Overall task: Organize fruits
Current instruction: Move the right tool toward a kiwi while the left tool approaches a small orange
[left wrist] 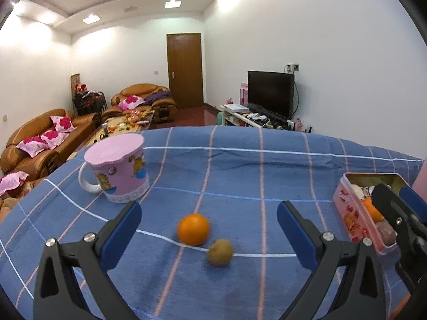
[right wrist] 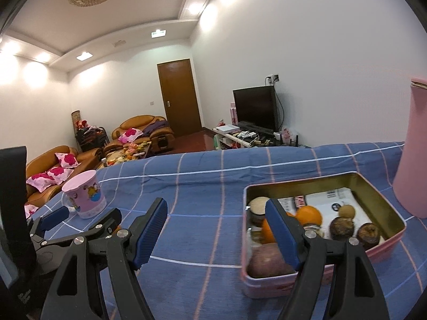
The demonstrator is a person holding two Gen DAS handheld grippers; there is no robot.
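Observation:
An orange (left wrist: 193, 228) and a brown kiwi (left wrist: 220, 252) lie side by side on the blue checked cloth (left wrist: 240, 176), between the fingers of my open left gripper (left wrist: 209, 224), just ahead of its tips. A pink tin (right wrist: 395, 229) holds oranges (right wrist: 309, 214), a purple fruit (right wrist: 267, 262), dark brown fruits (right wrist: 341, 226) and a kiwi (right wrist: 347, 210). My open, empty right gripper (right wrist: 216, 221) hovers by the tin's near left corner, one finger (right wrist: 283, 234) over the tin. The tin (left wrist: 349, 208) and the right gripper (left wrist: 400, 202) show at the right of the left wrist view.
A pink cartoon mug (left wrist: 120, 168) with a lid stands at the cloth's far left, also in the right wrist view (right wrist: 85, 197). A tall pink container (right wrist: 413, 154) stands right of the tin. Sofas, a coffee table and a television lie beyond the table's far edge.

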